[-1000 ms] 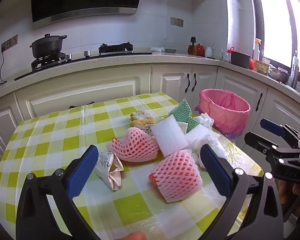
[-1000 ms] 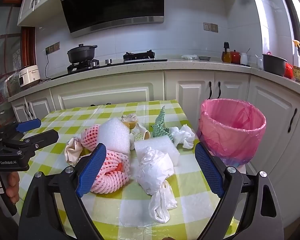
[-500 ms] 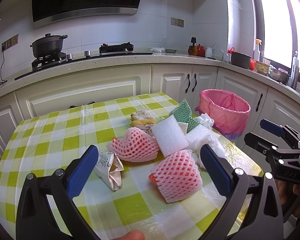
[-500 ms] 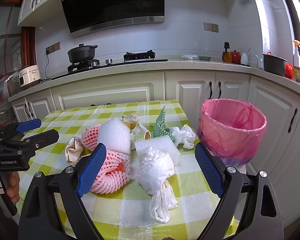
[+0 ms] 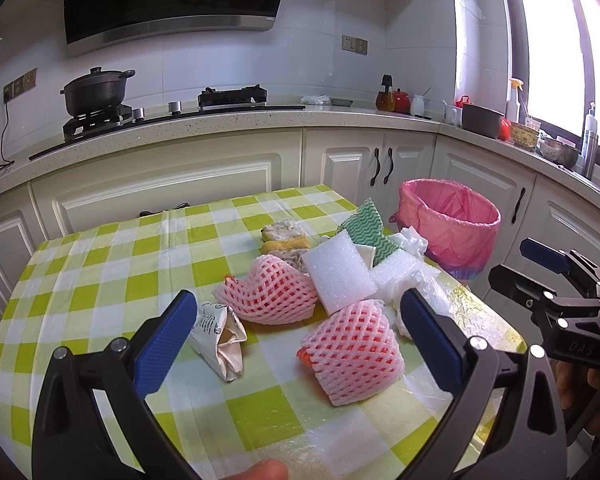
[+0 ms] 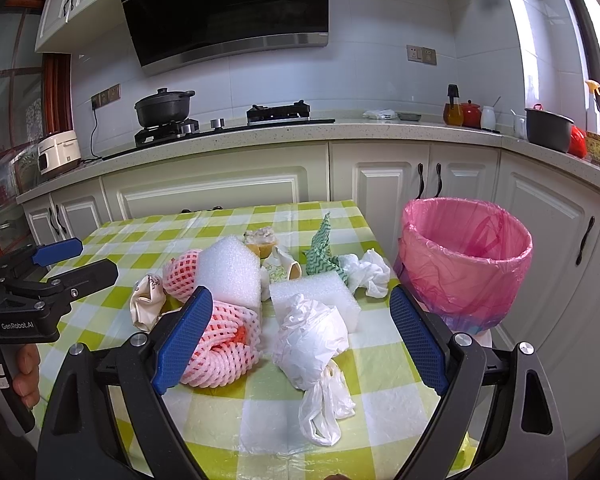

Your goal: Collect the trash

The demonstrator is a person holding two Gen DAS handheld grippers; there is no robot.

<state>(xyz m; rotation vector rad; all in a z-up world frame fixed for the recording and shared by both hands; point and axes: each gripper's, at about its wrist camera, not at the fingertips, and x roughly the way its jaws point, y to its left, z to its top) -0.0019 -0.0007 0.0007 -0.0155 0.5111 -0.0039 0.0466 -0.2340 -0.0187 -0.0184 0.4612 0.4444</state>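
Trash heaped on the checked worktop (image 6: 112, 236), all of it beside the pink-lined bin (image 6: 466, 264), which stood off the worktop's right edge.

- Nearest to right tool (image 6: 300, 340): crumpled white plastic bag (image 6: 312, 332), just bin-side of a pink foam fruit net (image 6: 220, 344). Judged very light, limp, slippery; best pinched at the bunched middle knot, not the loose tail hanging toward the camera.
- Foam nets (image 5: 352, 354) judged springy, near weightless, easy to crush; any grip across the body should do.
- White foam blocks (image 6: 230, 274) judged stiff-ish but light; take across the short sides.
- Folded paper wrapper (image 5: 220, 338) lay farthest from the bin; green wavy cloth (image 6: 320, 252) and tissue wad (image 6: 370, 270) closest to it.

Left tool (image 5: 296, 340): blue pads wide apart, nothing between, held low and level above the near net, aimed at the heap. Right tool: likewise spread wide and empty, poised over the plastic bag, bin just to its right. Nothing yet in the bin, as far as visible.
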